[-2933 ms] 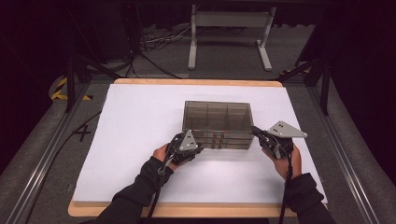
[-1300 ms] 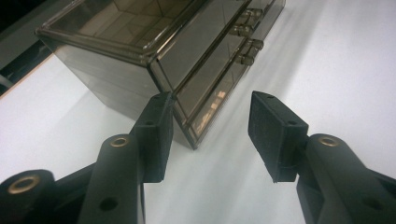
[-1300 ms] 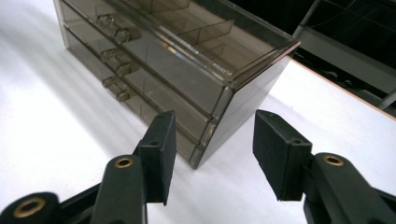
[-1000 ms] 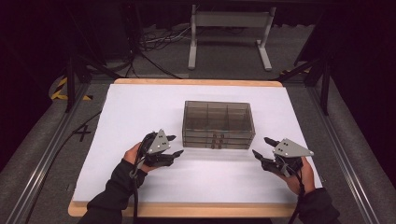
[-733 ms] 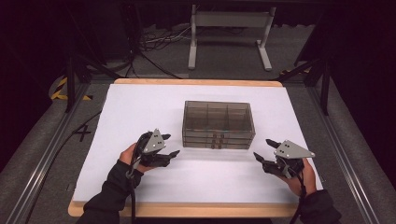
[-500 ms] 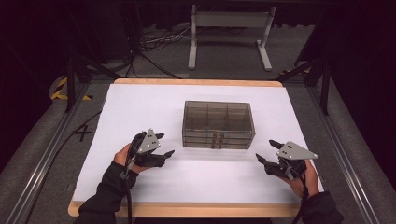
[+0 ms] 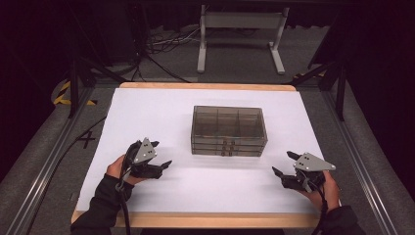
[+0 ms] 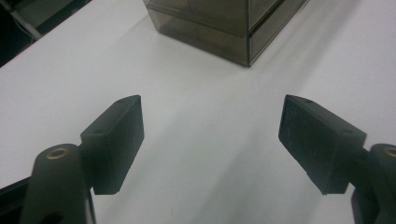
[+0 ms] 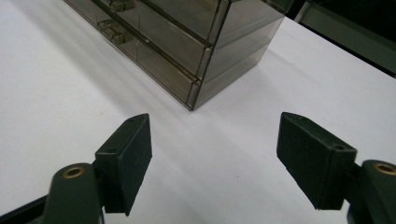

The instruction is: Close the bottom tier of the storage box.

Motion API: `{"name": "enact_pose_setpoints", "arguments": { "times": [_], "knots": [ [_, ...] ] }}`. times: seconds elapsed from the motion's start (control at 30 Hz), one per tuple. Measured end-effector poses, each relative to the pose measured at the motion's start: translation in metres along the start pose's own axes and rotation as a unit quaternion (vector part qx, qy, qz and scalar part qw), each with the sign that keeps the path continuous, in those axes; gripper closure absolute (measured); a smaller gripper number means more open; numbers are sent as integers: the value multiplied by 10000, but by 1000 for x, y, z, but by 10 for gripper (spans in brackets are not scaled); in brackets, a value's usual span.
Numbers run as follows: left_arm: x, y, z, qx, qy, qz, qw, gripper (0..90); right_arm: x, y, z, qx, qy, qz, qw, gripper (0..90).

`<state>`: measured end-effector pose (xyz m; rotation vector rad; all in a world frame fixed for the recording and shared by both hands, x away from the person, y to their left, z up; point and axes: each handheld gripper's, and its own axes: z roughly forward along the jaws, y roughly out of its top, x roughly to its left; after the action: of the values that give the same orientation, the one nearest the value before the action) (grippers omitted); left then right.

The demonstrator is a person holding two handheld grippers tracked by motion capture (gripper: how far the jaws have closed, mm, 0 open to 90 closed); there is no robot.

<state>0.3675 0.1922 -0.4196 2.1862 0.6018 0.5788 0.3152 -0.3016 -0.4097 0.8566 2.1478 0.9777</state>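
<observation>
A smoky clear plastic organiser box (image 7: 229,130) with compartments and front latches stands shut in the middle of the white table. My left gripper (image 7: 160,154) rests open near the table's front left, well clear of the box, with nothing between its jaws. In the left gripper view the left gripper (image 8: 210,140) faces a corner of the box (image 8: 229,28). My right gripper (image 7: 282,163) is open at the front right, also apart from the box. The right gripper (image 9: 215,156) points at the box (image 9: 187,42) corner, whose latches (image 9: 114,30) show on the front.
The white sheet (image 7: 161,117) covers a wooden-edged table (image 7: 205,86). Metal rails (image 7: 44,171) run along both sides. Cables and a white stand (image 7: 240,29) lie on the floor beyond the far edge.
Both grippers have drawn back from the box's front corners toward the near edge, the left one moving left and the right one moving right. The box has stayed put.
</observation>
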Motion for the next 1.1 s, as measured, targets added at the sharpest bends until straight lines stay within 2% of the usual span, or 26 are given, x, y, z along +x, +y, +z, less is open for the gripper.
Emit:
{"name": "enact_pose_setpoints", "arguments": {
  "times": [0.3, 0.5, 0.67, 0.77, 0.97, 1.1],
  "knots": [
    [5, -15, -10, -22, 154, -108, 9998, 181, -3, -10, -5, -27, -61, 89, 9999, 230],
    [10, -31, -21, -98, 298, -207, 9993, 168, -8, -20, -9, -99, -113, 276, 9995, 212],
    [15, -43, -29, -210, 361, -371, 9984, 151, -11, -26, -13, -191, -139, 400, 9989, 210],
    [18, -52, -35, -322, 409, -524, 9973, 147, -13, -33, -15, -330, -144, 511, 9980, 206],
    [25, -71, -46, -649, 381, -915, 9930, 127, -16, -45, -20, -634, -301, 780, 9945, 195],
    [29, -82, -57, -850, 454, -1153, 9886, 111, -19, -52, -24, -753, -616, 966, 9906, 169]
  ]
}}
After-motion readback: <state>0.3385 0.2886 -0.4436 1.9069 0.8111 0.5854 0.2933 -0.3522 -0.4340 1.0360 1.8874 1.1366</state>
